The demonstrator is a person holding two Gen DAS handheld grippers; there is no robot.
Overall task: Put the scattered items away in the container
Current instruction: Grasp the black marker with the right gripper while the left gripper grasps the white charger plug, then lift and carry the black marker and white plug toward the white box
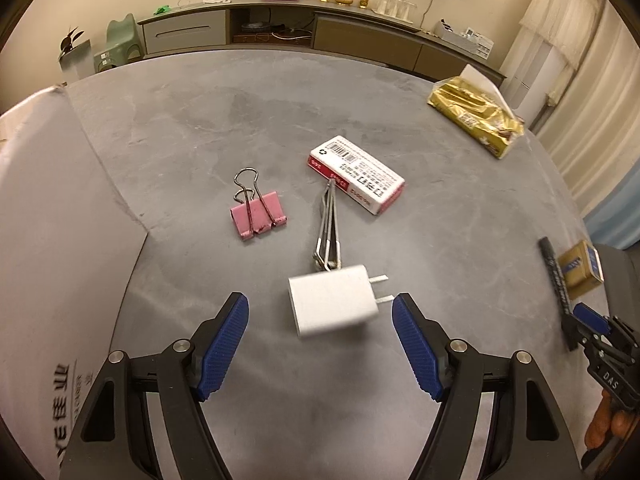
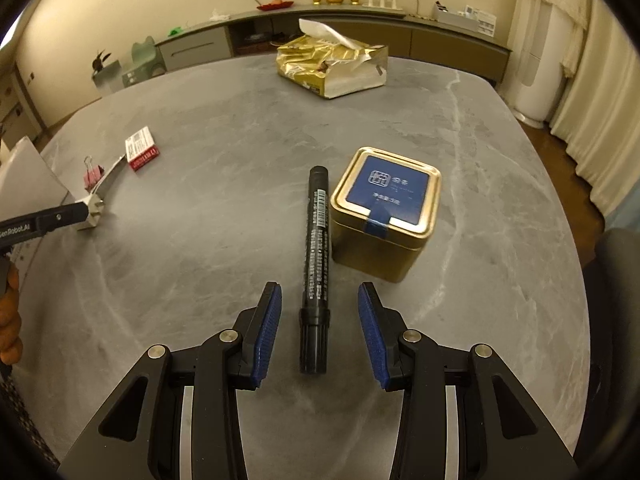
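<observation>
- Left wrist: my left gripper (image 1: pixel 320 308) is spread wide and holds nothing; the charger (image 1: pixel 332 306) lies on the table (image 1: pixel 180 128) between its fingertips, untouched. Beyond it lie tweezers (image 1: pixel 328 228), a pink clip (image 1: pixel 258 216) and a small box (image 1: pixel 356 174). A white container (image 1: pixel 52 220) stands left.
- Right wrist: my right gripper (image 2: pixel 319 308) is wide open and empty, with the marker (image 2: pixel 316 256) between its fingers, beside a gold tin (image 2: pixel 386 212).

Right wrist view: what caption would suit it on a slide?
Open right gripper straddles a black marker lying beside a gold tin on the grey table.
</observation>
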